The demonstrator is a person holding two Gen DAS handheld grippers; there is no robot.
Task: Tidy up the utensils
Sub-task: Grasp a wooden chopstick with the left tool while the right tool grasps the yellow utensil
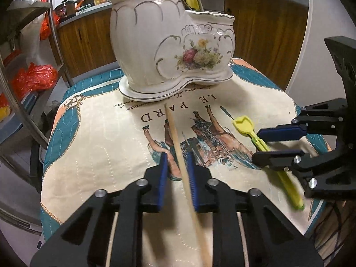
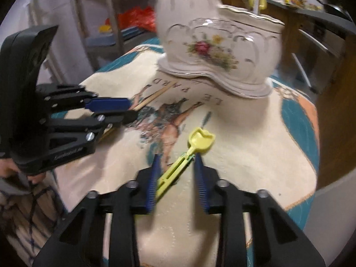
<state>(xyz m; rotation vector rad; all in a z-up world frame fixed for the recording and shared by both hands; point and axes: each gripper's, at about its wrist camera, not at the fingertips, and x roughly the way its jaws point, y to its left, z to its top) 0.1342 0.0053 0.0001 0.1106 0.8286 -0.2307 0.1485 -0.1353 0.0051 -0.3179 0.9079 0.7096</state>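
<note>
My left gripper [image 1: 176, 166] open, wooden chopstick [image 1: 175, 138] lying between its pads on the cloth [image 1: 100, 133]; right gripper [image 2: 176, 171] open astride the yellow scoop [image 2: 201, 141]; ceramic holder [image 1: 169, 44] far; only the left view shows the chopstick's whole length, tip near the holder's base.

The ceramic holder [image 1: 171, 44], ahead of both grippers, is cream-white with silver-grey scroll lines and a floral print of pink, yellow and green. The cloth [image 1: 100, 138] beneath is cream with a teal and peach border, dark lettering and a brown horse picture. Between the left gripper [image 1: 176, 164] pads lies a pale tan wooden stick [image 1: 175, 138]. The right gripper [image 2: 176, 169] has blue pads on black arms, with a yellow-green plastic utensil [image 2: 189, 153] between them.
</note>
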